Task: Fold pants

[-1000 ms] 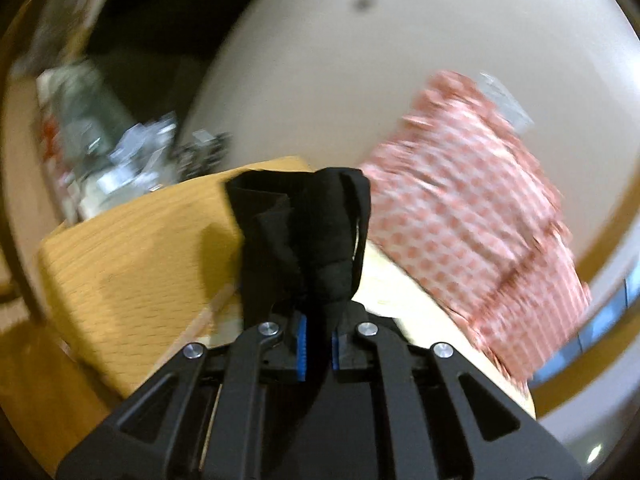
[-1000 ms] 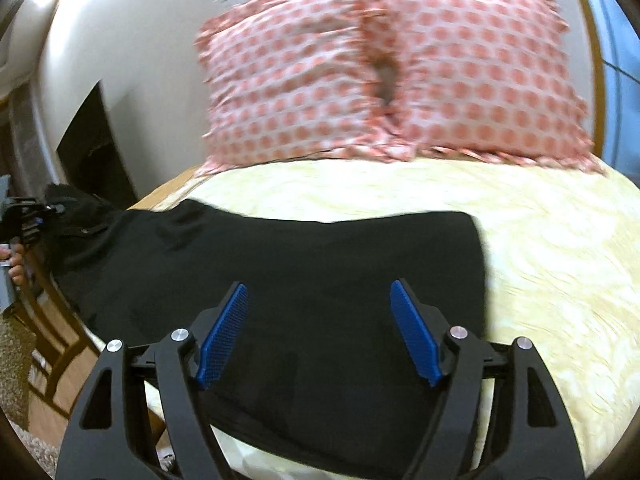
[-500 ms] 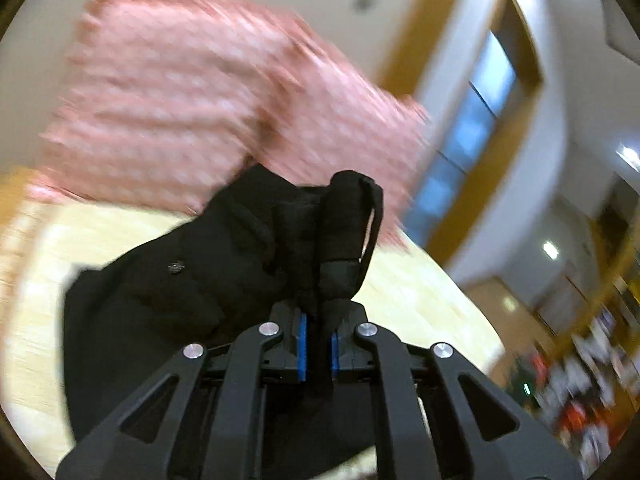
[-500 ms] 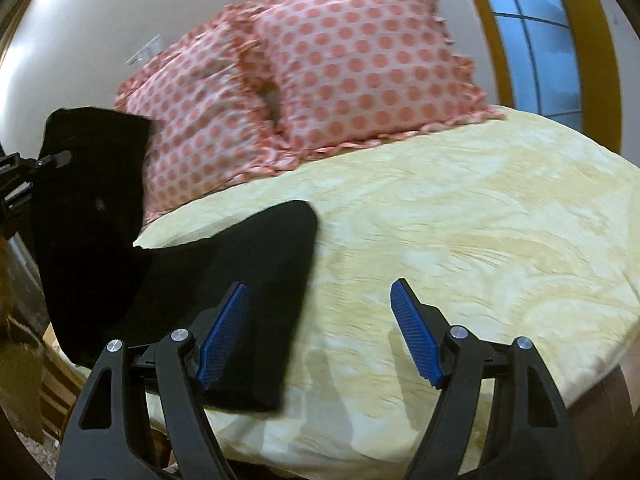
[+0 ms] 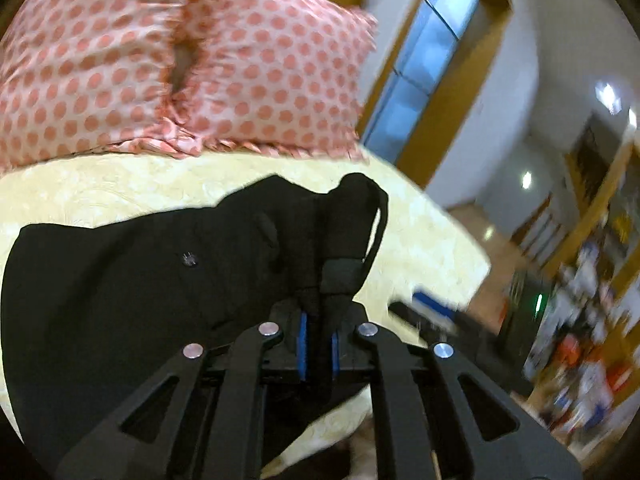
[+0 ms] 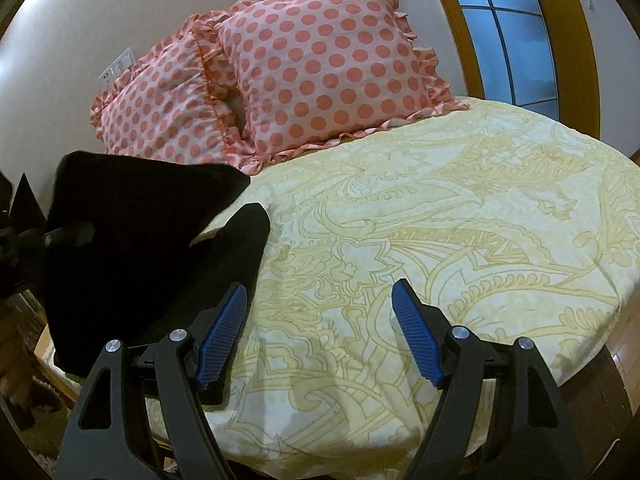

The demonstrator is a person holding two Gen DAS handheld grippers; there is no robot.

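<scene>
The black pants (image 5: 132, 280) lie on the yellow patterned bedspread (image 6: 440, 216). My left gripper (image 5: 318, 344) is shut on a bunched end of the pants with a loop of cord, held lifted over the rest of the cloth. In the right wrist view the pants (image 6: 132, 240) show at the left, one part raised and doubled over the flat part. My right gripper (image 6: 320, 332) is open and empty above the bedspread, just right of the pants' edge. It also shows blurred in the left wrist view (image 5: 436, 308).
Two pink polka-dot pillows (image 6: 320, 68) lean against the wall at the head of the bed. A window with a wooden frame (image 6: 512, 28) is at the right. The bed's edge drops to a wooden floor (image 6: 624, 352) at the right.
My left gripper has carried the held end of the pants over the bed towards the right, folding the cloth over itself. My right gripper has swung right, off the pants, over bare bedspread.
</scene>
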